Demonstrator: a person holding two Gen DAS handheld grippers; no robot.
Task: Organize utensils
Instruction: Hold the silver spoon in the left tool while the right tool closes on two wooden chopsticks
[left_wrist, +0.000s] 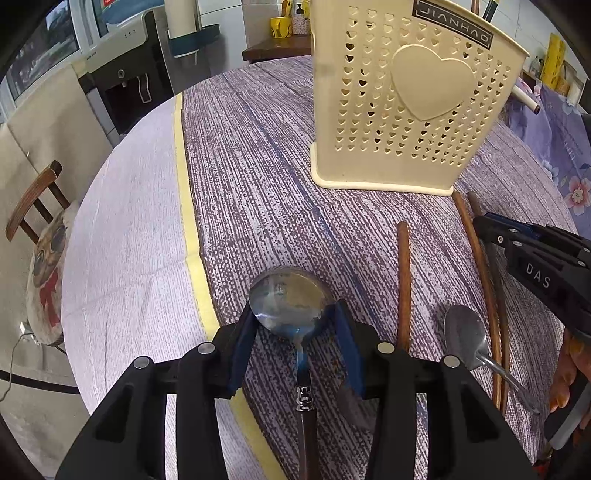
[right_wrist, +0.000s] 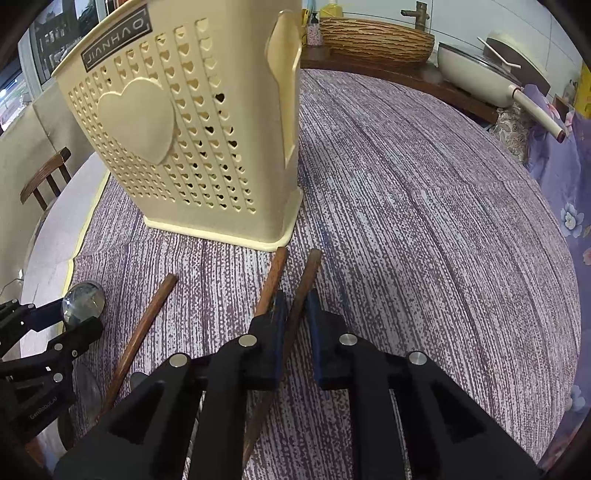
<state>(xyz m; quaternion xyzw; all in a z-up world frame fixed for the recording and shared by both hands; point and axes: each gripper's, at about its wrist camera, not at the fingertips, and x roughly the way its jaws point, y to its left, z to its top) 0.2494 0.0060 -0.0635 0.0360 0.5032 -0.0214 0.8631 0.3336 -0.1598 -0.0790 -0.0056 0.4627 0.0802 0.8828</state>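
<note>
A cream utensil holder (left_wrist: 402, 110) with heart holes stands on the purple tablecloth; it also shows in the right wrist view (right_wrist: 192, 140). My left gripper (left_wrist: 295, 321) is open around the bowl of a large steel spoon (left_wrist: 288, 299) with a dark handle, lying on the cloth. A smaller spoon (left_wrist: 465, 336) lies to its right among brown chopsticks (left_wrist: 404, 280). My right gripper (right_wrist: 293, 310) straddles one chopstick (right_wrist: 306, 277) with a small gap on each side; another chopstick (right_wrist: 273, 280) lies just outside its left finger, and a third (right_wrist: 144, 325) lies further left.
The table edge with a yellow stripe (left_wrist: 184, 206) runs on the left, a wooden chair (left_wrist: 33, 199) beyond it. A wooden shelf with a woven basket (right_wrist: 373, 40) and a white pan (right_wrist: 480, 74) stands behind the table.
</note>
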